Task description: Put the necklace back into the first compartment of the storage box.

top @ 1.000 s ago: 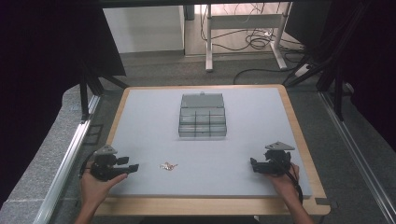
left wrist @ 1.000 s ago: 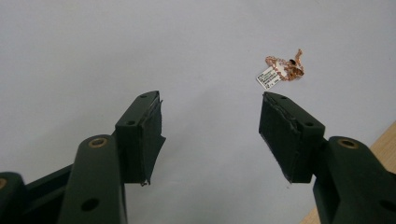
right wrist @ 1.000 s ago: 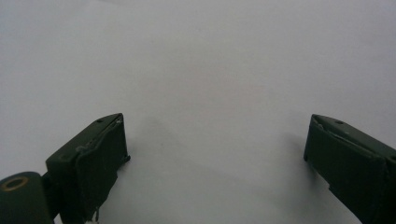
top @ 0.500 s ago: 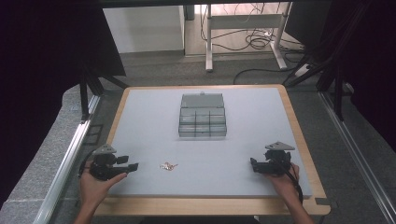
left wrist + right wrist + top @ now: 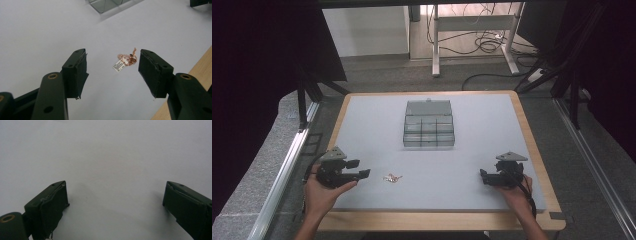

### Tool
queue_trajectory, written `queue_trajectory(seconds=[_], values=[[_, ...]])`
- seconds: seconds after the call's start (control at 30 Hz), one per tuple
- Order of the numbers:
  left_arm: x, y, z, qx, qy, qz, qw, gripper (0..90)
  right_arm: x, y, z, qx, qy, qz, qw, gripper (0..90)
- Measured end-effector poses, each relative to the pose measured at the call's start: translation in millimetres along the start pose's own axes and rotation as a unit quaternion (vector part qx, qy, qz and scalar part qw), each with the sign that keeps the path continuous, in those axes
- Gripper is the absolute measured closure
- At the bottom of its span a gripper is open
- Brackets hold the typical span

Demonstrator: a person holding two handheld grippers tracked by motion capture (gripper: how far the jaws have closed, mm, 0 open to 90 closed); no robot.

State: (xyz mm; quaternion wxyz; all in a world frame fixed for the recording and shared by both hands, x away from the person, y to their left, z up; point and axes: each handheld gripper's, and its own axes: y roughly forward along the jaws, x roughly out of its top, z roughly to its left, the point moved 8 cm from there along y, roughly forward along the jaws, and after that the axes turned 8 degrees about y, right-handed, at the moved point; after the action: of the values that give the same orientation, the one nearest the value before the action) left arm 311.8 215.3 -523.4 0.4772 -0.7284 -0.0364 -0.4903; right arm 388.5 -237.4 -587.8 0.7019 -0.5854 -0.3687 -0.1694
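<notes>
Near the front-left corner of the surface (image 5: 362,105), the left claw (image 5: 362,174) rests low with its jaws spread wide and nothing between them, aimed toward the middle of the front edge. Just beyond its tips lies a small rose-gold chain (image 5: 392,177) with a white tag (image 5: 119,65), bunched in a loose heap flat on the grey top; in the left gripper view it sits ahead of the jaws and closer to the one on that view's right. Farther back, at the centre of the surface, stands a clear compartment box (image 5: 429,125) with its lid raised, well apart from the chain.

The step in hand looks to be the pickup of the chain. To do it well, the left claw should likely slide forward and shift so the heap is centred, drop until the pads nearly skim the top, then close slowly on the thickest knot of links, not on the tag alone, since a thin chain slips easily.

Near the front-right corner the right claw (image 5: 488,178) sits idle, jaws spread, over bare surface.
</notes>
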Motion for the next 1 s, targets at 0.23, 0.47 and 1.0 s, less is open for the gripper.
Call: queue_trajectory(seconds=[0.23, 0.47, 1.0], values=[[6.9, 10.5, -6.0, -0.009, 0.005, 0.013, 0.9999, 41.5, -0.1, -0.2, 0.0, 0.000, 0.000, 0.001, 1.0000, 5.8], [12.6, 26.9, -15.1, -0.024, 0.017, 0.033, 0.9990, 42.7, -0.1, -0.2, 0.1, 0.000, 0.000, 0.000, 1.0000, 5.8], [4.9, 64.8, -30.7, -0.039, 0.038, 0.079, 0.9954, 47.3, -0.1, -0.1, -0.1, 0.000, 0.000, 0.000, 1.0000, 5.7]])
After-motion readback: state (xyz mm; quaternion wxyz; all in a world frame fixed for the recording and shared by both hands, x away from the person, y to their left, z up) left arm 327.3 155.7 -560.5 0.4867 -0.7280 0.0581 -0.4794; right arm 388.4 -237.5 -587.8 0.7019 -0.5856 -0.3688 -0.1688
